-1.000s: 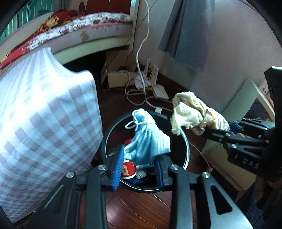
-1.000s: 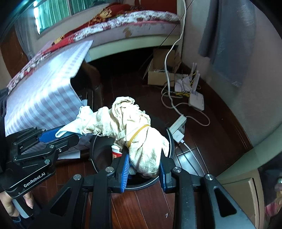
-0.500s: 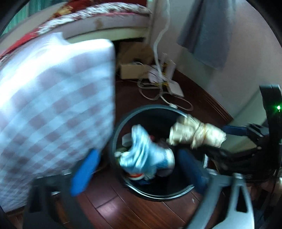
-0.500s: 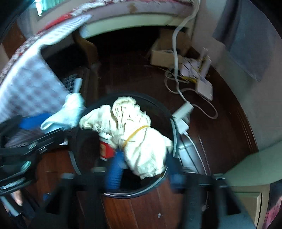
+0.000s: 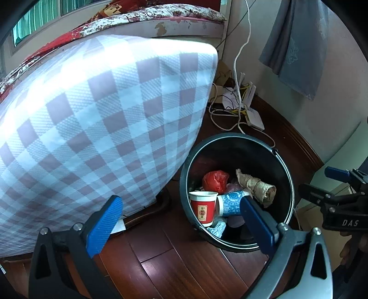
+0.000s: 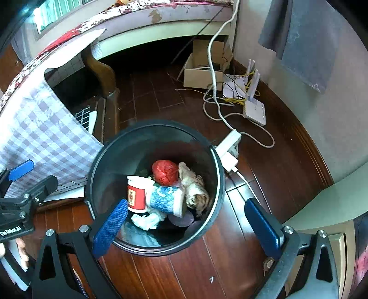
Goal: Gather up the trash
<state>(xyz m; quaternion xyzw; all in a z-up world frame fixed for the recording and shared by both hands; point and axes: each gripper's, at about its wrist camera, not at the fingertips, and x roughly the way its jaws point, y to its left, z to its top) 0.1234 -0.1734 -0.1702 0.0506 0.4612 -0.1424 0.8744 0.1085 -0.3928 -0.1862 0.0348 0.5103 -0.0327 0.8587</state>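
Note:
A black round trash bin (image 5: 285, 165) (image 6: 214, 158) stands on the dark wood floor. Inside lie a red paper cup (image 5: 203, 207) (image 6: 135, 193), a blue patterned cup (image 5: 230, 202) (image 6: 164, 199), a red plastic wad (image 5: 215, 178) (image 6: 165, 172), the cream rag (image 5: 255, 186) (image 6: 195, 188) and the pale face mask (image 5: 217, 227) (image 6: 147, 219). My left gripper (image 5: 181, 226) is open and empty above the bin's near rim. My right gripper (image 6: 186, 226) is open and empty over the bin. Each gripper shows at the edge of the other's view, the right one (image 5: 333, 193) and the left one (image 6: 25, 184).
A checkered cloth (image 5: 96, 119) (image 6: 41, 128) hangs over furniture left of the bin. A power strip (image 6: 228, 147), white cables (image 6: 216, 96), a router (image 6: 254, 108) and a cardboard box (image 6: 202, 69) lie behind the bin. A bed (image 5: 161, 20) is beyond. A pale cabinet (image 6: 322, 207) stands right.
Both grippers have opened. The face mask has dropped from the left gripper and the cream rag from the right gripper, and both now lie in the bin.

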